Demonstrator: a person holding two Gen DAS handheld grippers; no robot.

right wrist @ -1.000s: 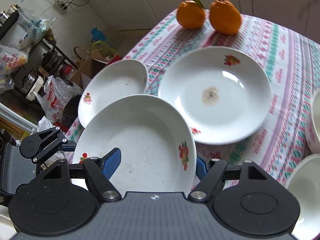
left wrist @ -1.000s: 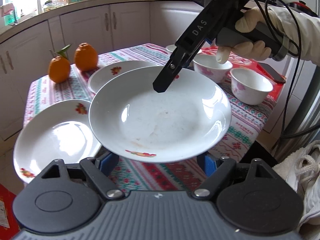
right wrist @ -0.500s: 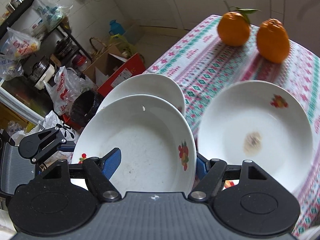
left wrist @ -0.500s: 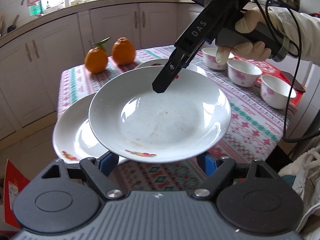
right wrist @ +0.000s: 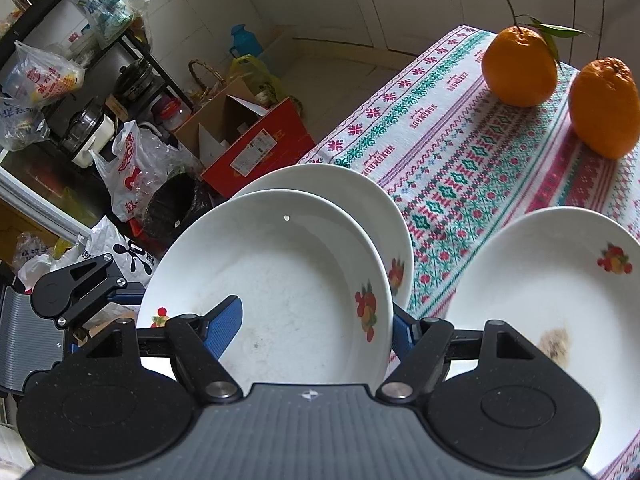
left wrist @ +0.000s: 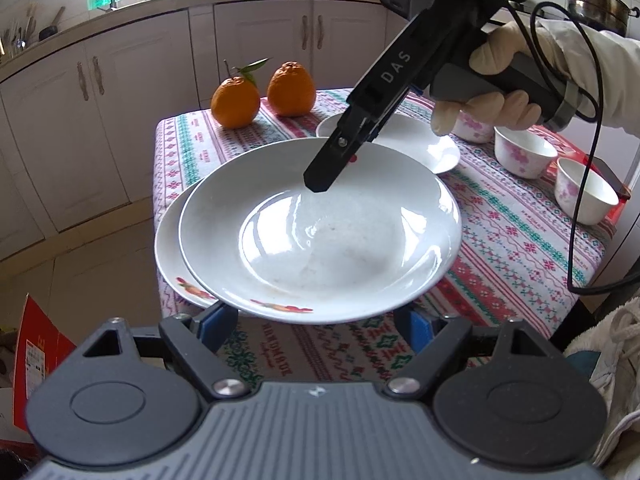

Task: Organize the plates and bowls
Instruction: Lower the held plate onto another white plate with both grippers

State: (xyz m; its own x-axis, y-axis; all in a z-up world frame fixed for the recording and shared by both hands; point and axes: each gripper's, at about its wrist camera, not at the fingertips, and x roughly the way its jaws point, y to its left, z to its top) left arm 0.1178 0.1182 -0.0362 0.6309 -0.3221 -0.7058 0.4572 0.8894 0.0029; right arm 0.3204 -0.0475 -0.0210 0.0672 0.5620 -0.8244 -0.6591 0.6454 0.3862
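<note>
Both grippers clamp one white plate [left wrist: 320, 236] above a second plate [left wrist: 172, 252] at the table's seven-o'clock corner: left gripper [left wrist: 316, 320] at six, right gripper [left wrist: 320, 180] at twelve. Uneven lowering could chip both.

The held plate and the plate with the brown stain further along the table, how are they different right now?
The held plate hangs in the air, gripped at opposite rims by the left gripper and the right gripper; the stained plate rests on the tablecloth. The held plate overlaps another plate; the stained plate lies alone. Both are white with fruit prints.
</note>
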